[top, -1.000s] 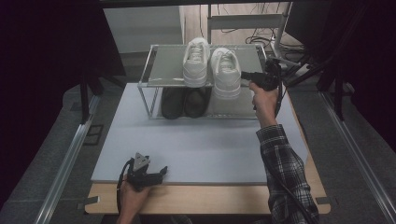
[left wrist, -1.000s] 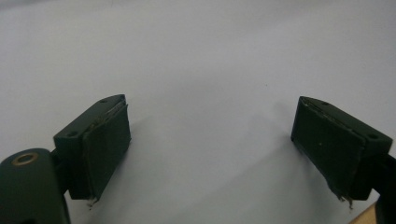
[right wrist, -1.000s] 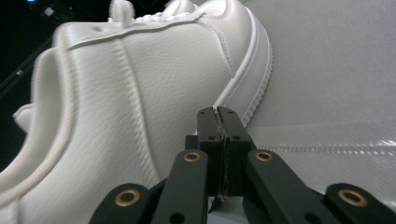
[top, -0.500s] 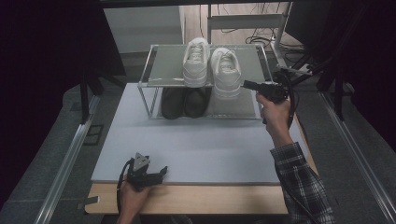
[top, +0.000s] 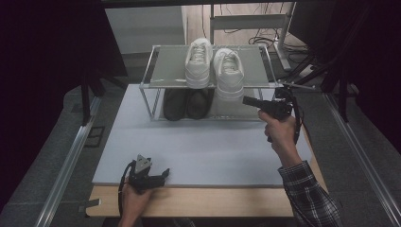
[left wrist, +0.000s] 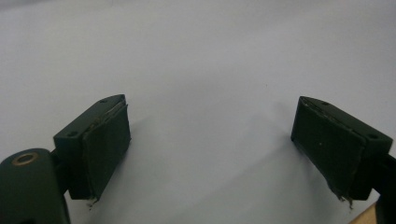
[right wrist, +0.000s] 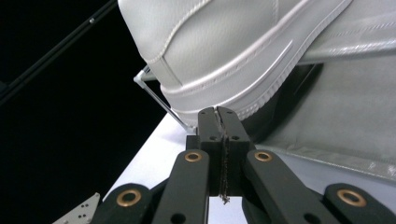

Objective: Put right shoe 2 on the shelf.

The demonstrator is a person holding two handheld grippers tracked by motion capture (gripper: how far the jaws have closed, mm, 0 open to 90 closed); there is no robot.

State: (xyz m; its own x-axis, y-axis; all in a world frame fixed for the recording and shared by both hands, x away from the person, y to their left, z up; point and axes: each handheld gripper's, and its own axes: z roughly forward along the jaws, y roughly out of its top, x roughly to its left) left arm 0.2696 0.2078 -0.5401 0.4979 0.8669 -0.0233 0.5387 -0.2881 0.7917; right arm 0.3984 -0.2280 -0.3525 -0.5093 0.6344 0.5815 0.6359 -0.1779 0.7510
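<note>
Pointing level at the heel of the right-hand white sneaker (top: 229, 72), the right gripper (top: 247, 100) has its jaws pressed together with nothing between them — its tips lie just short of the sole's rear edge (right wrist: 224, 84). Beyond it, a second white sneaker (top: 198, 62) shares the rack's upper shelf (top: 165, 71); dark shoes (top: 187, 104) sit beneath. The left gripper (left wrist: 210, 154) rests on the pale table (top: 208, 151), jaws wide apart and empty
</note>
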